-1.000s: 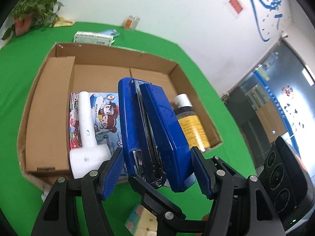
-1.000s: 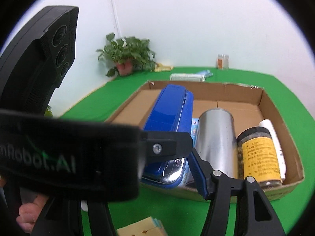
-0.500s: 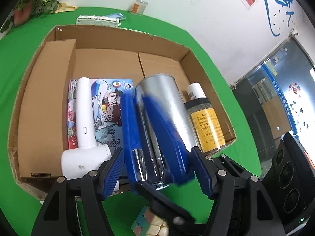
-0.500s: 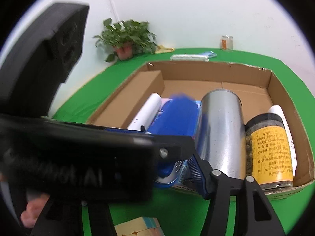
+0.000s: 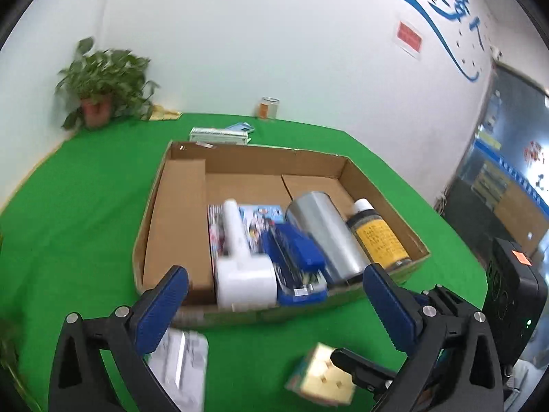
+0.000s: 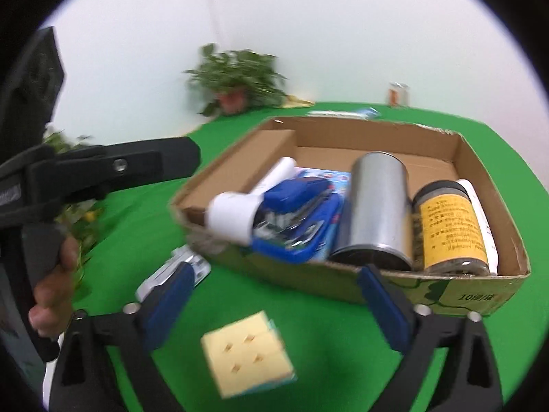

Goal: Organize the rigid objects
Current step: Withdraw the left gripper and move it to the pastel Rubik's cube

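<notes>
Green table: one box, six items inside.

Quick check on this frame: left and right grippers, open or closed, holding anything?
Left gripper: open, empty; the blue stapler lies in the cardboard box.
Right gripper: open, empty, above the yellow puzzle cube.

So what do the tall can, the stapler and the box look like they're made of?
Can: brushed metal, likely steel, from its dull silver sheen.
Stapler: glossy blue shell, probably plastic, with shiny metal inside.
Box: plain brown cardboard, matte, with ragged edges.
</notes>
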Available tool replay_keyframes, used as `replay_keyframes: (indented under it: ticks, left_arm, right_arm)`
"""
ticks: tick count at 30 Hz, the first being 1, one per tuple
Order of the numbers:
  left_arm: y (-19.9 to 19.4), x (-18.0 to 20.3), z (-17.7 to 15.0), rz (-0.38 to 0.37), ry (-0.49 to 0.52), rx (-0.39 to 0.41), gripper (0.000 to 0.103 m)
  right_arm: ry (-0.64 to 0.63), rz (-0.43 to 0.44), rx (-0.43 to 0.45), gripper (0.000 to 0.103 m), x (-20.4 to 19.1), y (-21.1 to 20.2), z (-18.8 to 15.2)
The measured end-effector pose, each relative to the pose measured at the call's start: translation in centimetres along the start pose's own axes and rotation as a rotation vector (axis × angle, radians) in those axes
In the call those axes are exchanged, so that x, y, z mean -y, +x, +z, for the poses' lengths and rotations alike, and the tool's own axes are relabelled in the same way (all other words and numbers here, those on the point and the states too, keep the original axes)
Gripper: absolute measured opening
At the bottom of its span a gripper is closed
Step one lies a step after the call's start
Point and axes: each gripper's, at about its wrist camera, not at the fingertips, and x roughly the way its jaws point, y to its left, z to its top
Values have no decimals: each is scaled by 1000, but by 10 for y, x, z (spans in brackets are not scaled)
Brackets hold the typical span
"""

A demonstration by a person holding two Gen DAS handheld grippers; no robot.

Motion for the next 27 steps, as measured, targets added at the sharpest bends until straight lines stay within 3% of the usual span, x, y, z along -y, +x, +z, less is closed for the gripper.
replay_keyframes:
  ticks: [5, 10, 12, 13, 14, 16, 18, 19, 20, 23, 27]
  left_arm:
    - [-10, -8, -40, -29, -79, -57, 103]
    - [-2, -10, -66, -37, -108, -137, 103]
    - [-3, -10, -71, -20, -127, -134, 103]
    - [-3, -12, -73, -31, -146, -126, 102]
    - [-4, -13, -74, -46, -162, -127, 102]
    - [-6, -13, -75, -41, -164, -133, 102]
    - [-9, -12, -76, -18, -147, -123, 102]
    - [-12, -12, -75, -15, -145, -121, 102]
    - [-14, -14, -75, -15, -148, -119, 102]
    - [-14, -18, -75, -15, -156, -122, 102]
    - [-11, -20, -79, -26, -179, -133, 102]
  right_arm:
    - [-10, 106, -18, 102, 7, -11, -22]
    - [23, 138, -33, 102, 14, -13, -29]
    - [6, 117, 1, 92, 12, -15, -20]
    - [-18, 91, 12, 76, 11, -12, -14]
    - [-54, 51, 9, 53, 6, -8, -7]
    - [-77, 37, -13, 36, 4, 5, 4]
    - [-78, 43, -48, 26, 4, 23, 11]
    - [-73, 41, -80, 10, 5, 35, 13]
    - [-63, 43, -115, 3, 7, 44, 12]
    - [-30, 10, -157, 2, 14, 62, 10]
    - [-19, 5, -128, 4, 12, 52, 6]
